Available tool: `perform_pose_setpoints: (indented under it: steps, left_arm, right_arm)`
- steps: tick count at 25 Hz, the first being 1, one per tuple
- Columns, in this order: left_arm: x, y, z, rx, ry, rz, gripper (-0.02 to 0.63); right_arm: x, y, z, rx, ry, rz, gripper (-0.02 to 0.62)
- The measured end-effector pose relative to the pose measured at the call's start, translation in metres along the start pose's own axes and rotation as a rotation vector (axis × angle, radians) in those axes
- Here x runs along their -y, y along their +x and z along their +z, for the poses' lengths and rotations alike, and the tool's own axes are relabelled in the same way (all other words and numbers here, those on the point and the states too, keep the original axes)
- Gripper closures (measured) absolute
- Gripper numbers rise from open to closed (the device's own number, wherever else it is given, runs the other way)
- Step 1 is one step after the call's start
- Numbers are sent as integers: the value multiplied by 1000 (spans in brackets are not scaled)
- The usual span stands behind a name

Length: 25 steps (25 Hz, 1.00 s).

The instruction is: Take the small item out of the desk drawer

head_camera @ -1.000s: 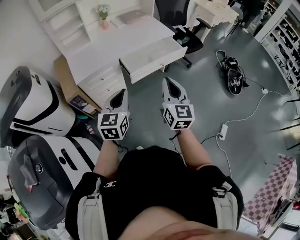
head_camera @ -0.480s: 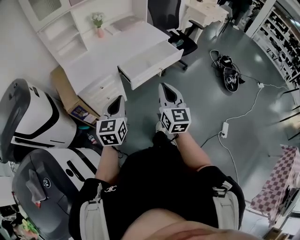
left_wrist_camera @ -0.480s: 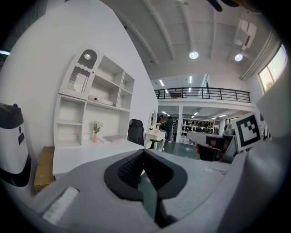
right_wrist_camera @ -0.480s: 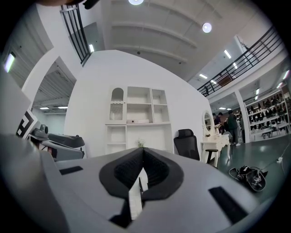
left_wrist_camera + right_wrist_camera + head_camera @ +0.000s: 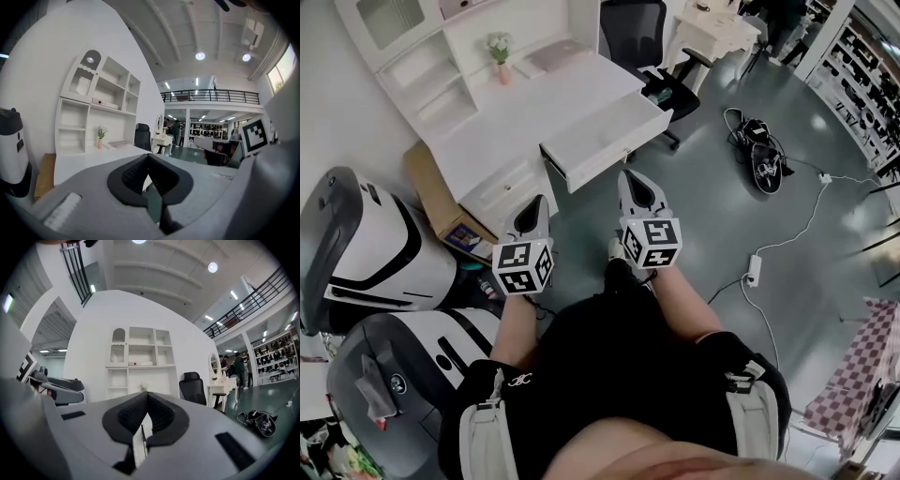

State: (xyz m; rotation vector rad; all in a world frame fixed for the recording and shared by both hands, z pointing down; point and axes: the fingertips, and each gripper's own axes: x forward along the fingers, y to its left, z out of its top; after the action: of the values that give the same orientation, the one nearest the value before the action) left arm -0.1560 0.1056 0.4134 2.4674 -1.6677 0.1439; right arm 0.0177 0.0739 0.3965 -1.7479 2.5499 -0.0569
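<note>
The grey left gripper (image 5: 537, 202), clenched on nothing, has drifted nearer the white desk (image 5: 534, 111). The desk's pulled-out white drawer (image 5: 623, 148) now lies just ahead, so the reach seems about to begin. The drawer's inside reads plain white, and no small item can be made out. The grey right gripper (image 5: 631, 178) is likewise clamped empty.
</note>
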Motion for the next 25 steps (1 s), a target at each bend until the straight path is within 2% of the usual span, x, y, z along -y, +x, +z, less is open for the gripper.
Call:
perform_pose_setpoints:
  steps: [6, 12, 25]
  left_arm:
    - [-10, 52, 2, -16, 12, -1, 592]
    - [-19, 131, 7, -43, 21, -7, 594]
    - [-36, 333, 70, -53, 32, 44, 594]
  right_arm:
    - [30, 45, -11, -9, 20, -12, 598]
    - [76, 109, -24, -27, 45, -11, 598]
    - [192, 286, -7, -54, 65, 83, 598]
